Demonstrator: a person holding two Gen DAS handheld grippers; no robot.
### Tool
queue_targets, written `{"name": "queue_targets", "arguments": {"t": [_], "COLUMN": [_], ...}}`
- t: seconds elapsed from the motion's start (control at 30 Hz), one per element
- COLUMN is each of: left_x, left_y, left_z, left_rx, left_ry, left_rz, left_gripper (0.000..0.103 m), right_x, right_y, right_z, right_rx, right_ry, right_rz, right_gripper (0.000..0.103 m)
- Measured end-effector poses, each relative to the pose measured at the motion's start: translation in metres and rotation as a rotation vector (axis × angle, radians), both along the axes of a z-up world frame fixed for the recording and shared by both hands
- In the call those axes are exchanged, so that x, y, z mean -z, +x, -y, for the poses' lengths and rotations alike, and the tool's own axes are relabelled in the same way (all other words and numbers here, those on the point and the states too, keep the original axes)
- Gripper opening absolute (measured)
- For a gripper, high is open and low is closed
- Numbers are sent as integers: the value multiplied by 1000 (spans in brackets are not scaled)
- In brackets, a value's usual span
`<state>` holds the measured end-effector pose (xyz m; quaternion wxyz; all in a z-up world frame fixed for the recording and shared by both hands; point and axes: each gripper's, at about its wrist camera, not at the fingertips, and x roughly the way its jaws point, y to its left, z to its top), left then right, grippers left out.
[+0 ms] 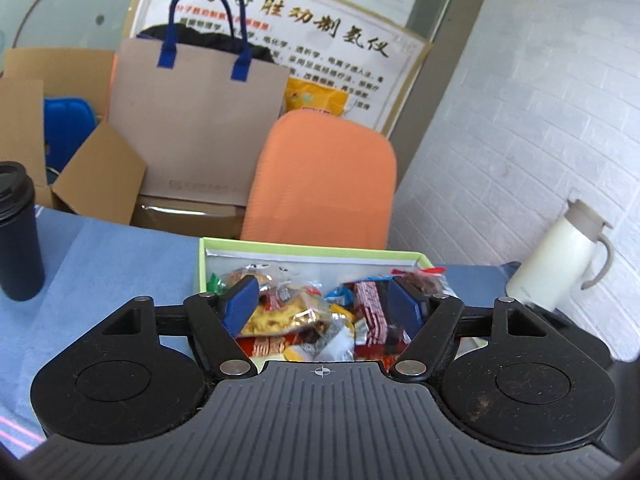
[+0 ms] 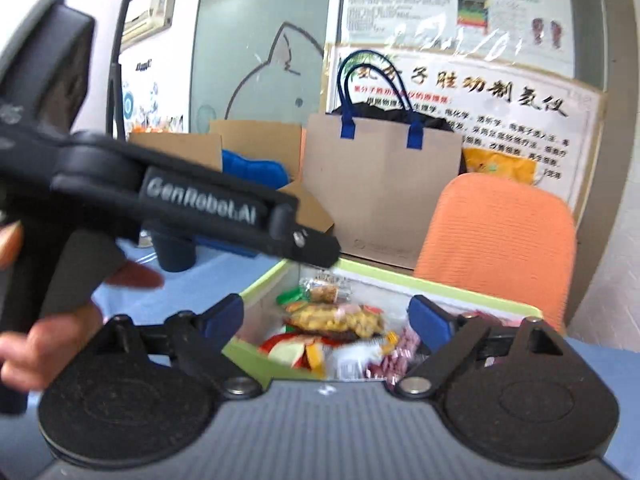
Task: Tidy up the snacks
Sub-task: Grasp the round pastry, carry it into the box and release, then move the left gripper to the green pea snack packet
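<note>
A light green box (image 1: 304, 249) full of wrapped snacks (image 1: 316, 320) sits on the blue tablecloth; it also shows in the right wrist view (image 2: 460, 292). My left gripper (image 1: 324, 302) is open and empty, hovering just above the snacks with blue pads (image 1: 242, 304) either side of the pile. My right gripper (image 2: 326, 320) is open and empty above the same box, over a yellow snack bag (image 2: 340, 320). The left gripper's body (image 2: 200, 204), held by a hand, crosses the left of the right wrist view.
An orange chair (image 1: 324, 180) stands behind the table. A white jug (image 1: 560, 256) is at the right, a dark tumbler (image 1: 18, 232) at the left. A paper bag with blue handles (image 1: 196, 120) and cardboard boxes (image 1: 100, 176) stand behind.
</note>
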<state>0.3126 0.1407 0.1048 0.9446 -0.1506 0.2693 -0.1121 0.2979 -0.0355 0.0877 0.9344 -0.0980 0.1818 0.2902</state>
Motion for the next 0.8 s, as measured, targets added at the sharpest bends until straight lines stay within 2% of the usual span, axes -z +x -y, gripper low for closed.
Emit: {"name": "queue_targets", "arguments": {"t": [0.13,0.2,0.27,0.33,0.4,0.47,0.6,0.7,0.8], "left_x": [7,18,35,52,67,76,85,95,100], "left_y": [-21,-36,-41,-37,-32,-33,-38,-36,-37], "left_z": [-4,-9,-14,-15,-15,-15,-19,-15,-15], "left_rx": [5,0,20,48,18,-22,-21,-14,-21], "left_ry": [8,-20,-72,-109,-92,-56,-65,-42,-73], "left_rz": [-19,-47,-108,-174,-236,-259,-274,-304,-316], "left_gripper": [60,61,61,59,55,56,65,59,55], "right_x": [26,47,65,76,80,84,93,101,99], "right_y": [-26,-30,-25,-21,-12,-7,5,13,5], "right_z": [8,10,8,7,4,1,-5,-11,-9], "right_rx": [-35,-54,-49,-58,-76,-97,-175,-218,-214], "right_ry": [-39,-84,-125,-125,-126,-152,-191,-197,-202], "right_rz": [-64,-119,-159,-185,-196,-188,-185,-221,-219], "right_gripper": [92,92,92,92,92,92,92,91,87]}}
